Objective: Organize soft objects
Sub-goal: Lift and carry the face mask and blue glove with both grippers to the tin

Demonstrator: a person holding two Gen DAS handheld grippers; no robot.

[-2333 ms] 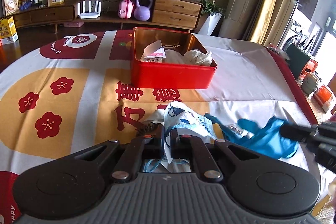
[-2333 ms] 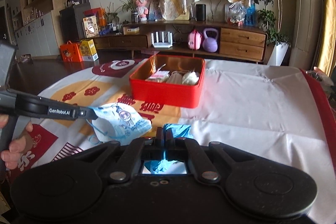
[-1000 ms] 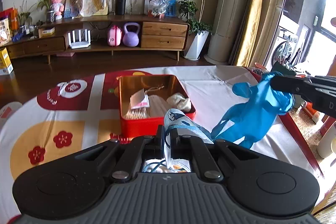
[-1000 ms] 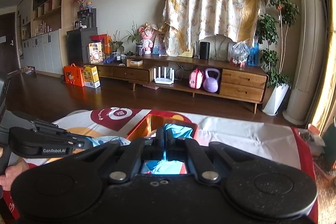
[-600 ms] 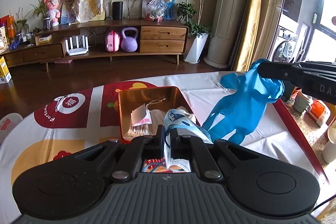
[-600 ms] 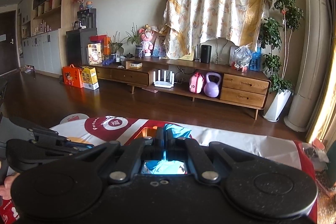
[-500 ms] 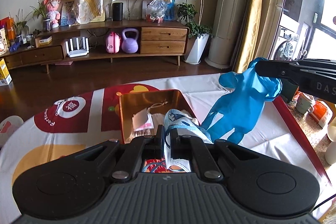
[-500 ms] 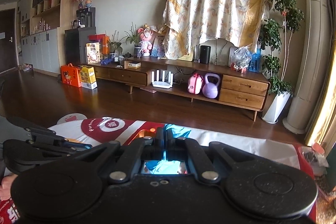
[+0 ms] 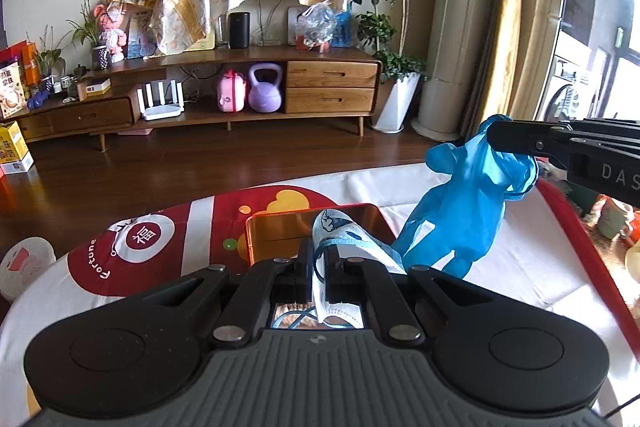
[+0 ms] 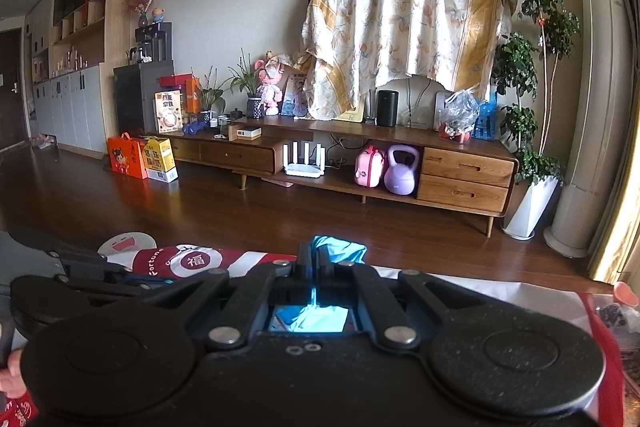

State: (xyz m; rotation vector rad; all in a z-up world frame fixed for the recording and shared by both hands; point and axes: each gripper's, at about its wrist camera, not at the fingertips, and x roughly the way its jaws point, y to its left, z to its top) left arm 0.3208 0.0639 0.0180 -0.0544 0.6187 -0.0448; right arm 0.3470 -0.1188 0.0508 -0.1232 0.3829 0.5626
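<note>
My left gripper is shut on a white and blue face mask, held over the red tin box, whose gold inner wall shows just beyond the fingers. My right gripper reaches in from the right of the left wrist view, shut on a blue rubber glove that hangs down beside the box. In the right wrist view the same right gripper pinches the blue rubber glove, and the box is hidden behind the gripper body.
A round table under a white, red and gold cloth lies below both grippers. Beyond it are dark wood floor, a long wooden sideboard with a purple kettlebell, potted plants and a cloth-draped screen.
Both grippers have moved forward over the table, each still holding its item. The red box has slid down to the foot of the left view, and the glove now hangs beside it.
</note>
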